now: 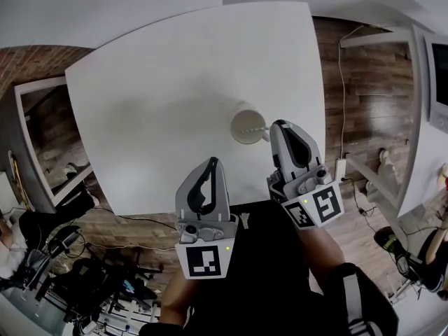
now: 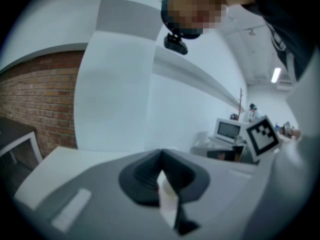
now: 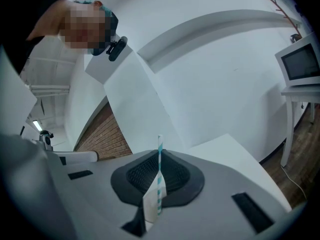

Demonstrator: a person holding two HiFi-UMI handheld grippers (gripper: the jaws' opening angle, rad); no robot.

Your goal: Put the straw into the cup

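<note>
Straw (image 1: 256, 128), striped teal and white, is clamped in our right gripper (image 1: 278, 126), whose jaws are pressed together on it. In the head view it runs from those jaw tips toward the cup (image 1: 246, 123), and its far end lies over the cup's mouth; we cannot tell how deep it goes. The cup stands on the white table (image 1: 175, 68), near the edge closest to us, with the right gripper just beside its rim and tilted down toward it.

Our left gripper (image 1: 212, 162) hangs lower left of the cup, apart from it, with its tip over the table's near edge. Its jaws are pinched together and hold nothing that we can name.

Only the head view shows the cup and the table top. The right gripper view looks upward instead. There the straw (image 3: 159, 176) rises upright out of the closed seam of the right gripper (image 3: 159, 165), with a microwave (image 3: 300, 61) on a stand at the right. The left gripper view shows the left gripper (image 2: 161, 171) before a brick wall (image 2: 40, 99), and the other gripper's marker cube (image 2: 262, 135) at the right.

Wooden floor (image 1: 357, 82) with trailing cables (image 1: 344, 75) surrounds the table.
</note>
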